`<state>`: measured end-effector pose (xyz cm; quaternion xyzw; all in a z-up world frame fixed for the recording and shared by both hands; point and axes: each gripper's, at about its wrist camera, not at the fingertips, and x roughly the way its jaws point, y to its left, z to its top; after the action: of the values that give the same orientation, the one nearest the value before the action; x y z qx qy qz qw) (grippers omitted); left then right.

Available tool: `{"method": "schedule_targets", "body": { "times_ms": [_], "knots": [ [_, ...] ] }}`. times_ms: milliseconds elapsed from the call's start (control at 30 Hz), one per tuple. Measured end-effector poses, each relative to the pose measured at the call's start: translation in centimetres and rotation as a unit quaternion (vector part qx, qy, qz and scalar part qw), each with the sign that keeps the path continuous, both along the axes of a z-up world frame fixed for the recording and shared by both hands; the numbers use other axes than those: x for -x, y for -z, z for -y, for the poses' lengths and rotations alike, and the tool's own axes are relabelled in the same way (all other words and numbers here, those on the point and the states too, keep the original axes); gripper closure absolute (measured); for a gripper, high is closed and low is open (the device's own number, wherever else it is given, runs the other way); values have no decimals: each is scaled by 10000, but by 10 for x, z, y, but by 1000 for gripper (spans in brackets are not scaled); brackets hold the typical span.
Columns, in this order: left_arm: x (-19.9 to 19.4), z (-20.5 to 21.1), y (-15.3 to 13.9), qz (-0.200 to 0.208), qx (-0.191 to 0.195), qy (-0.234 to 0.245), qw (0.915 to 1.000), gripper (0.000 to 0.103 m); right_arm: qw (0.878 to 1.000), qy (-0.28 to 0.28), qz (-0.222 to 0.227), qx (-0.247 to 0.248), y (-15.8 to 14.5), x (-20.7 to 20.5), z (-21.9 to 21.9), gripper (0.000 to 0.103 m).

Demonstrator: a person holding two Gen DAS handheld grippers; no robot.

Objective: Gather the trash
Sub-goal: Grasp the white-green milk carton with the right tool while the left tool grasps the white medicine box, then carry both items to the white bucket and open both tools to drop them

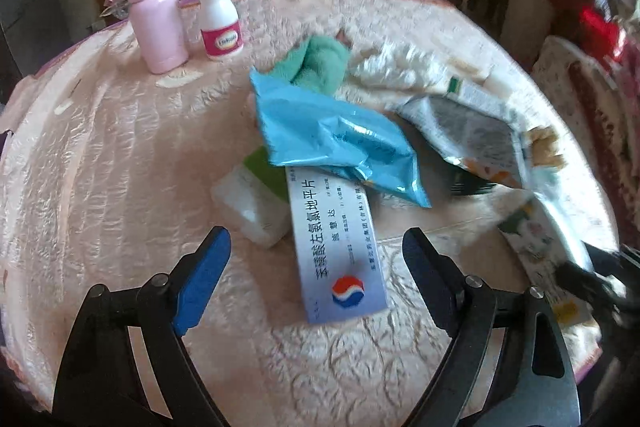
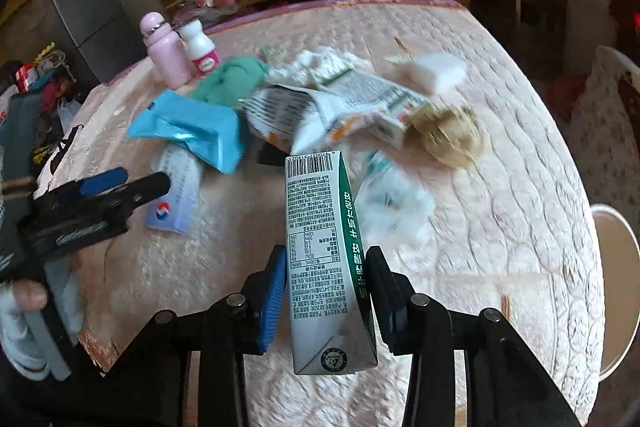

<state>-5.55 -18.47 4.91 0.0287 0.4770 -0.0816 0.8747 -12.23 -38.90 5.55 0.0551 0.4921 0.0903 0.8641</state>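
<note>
Right gripper (image 2: 326,297) clamps an upright milk carton (image 2: 324,259), just nearer the camera than the blue wrapper (image 2: 192,135). Left gripper (image 1: 316,259) spread wide, holding nothing, over the medicine box (image 1: 338,251) poking from beneath that wrapper (image 1: 340,143).

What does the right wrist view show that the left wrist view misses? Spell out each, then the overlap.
Right wrist only: the right tongs clamped on a green-and-white carton, plus a white bucket beside the table. Left wrist only: the left tongs standing open, nothing between them, above a white medicine box. Both: that box, the blue wrapper, the pink bottle and the white pill bottle.
</note>
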Motion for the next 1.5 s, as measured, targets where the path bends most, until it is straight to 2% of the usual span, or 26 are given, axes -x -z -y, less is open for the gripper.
{"method": "schedule_targets", "body": {
  "times_ms": [67,133,200,333,367,500,633,800,1167,1500],
  "knots": [
    [-6,6,6,-50,-54,11,10000,17,9999,-77,-36,-87,3,1,2,64],
    [-11,10,10,-83,-182,-6,9998,33,9998,-122,-29,-122,2,2,3,64],
    [-14,9,14,-196,-172,-1,9997,58,9998,-160,-60,-126,5,-1,5,59],
    [-7,2,10,-352,28,36,9994,58,9998,-163,-108,-72,14,-3,4,61],
    [-3,-1,8,-402,159,55,9990,58,9996,-178,-113,-165,15,-1,5,65],
    [22,-8,-1,-562,453,205,9972,58,9982,-349,-55,-488,5,12,8,65],
    [49,0,-14,-454,464,389,9971,58,9983,-413,109,-405,-8,26,10,65],
    [71,17,-37,-223,635,671,9955,58,9986,-206,251,-415,-19,41,25,65],
    [88,86,-78,110,828,1409,9865,58,9965,452,618,-326,-48,68,83,65],
    [82,156,-76,159,682,1902,9793,58,9934,913,674,-156,-52,77,126,65]
  ]
}}
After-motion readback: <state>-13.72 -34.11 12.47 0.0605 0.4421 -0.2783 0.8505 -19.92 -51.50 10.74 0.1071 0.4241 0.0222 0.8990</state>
